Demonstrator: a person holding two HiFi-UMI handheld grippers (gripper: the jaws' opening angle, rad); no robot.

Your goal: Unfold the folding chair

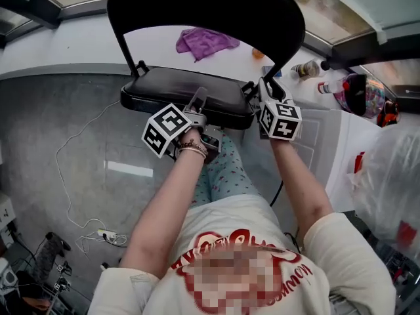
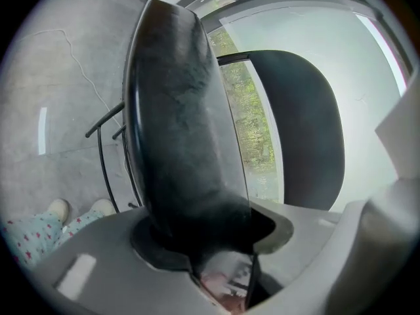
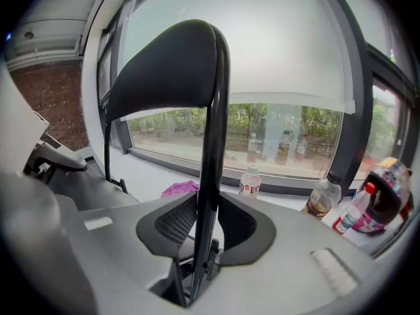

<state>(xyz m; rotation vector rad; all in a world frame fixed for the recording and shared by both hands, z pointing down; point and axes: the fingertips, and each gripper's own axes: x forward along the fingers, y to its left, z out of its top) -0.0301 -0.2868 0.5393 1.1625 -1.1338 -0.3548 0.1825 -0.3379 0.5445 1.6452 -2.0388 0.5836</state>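
Left fingers clamp chair seat | right fingers clamp backrest tube | grey floor, window sill

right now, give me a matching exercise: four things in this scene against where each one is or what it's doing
Things:
1. left tool
2. right tool
3. purple cloth
4. backrest

Places or states:
a. lying on the white sill
b. shut on the near edge of the seat
c. black and curved, rising above the seat
d. shut on the chair's side tube

Pairs: 1-b, 2-d, 3-a, 4-c
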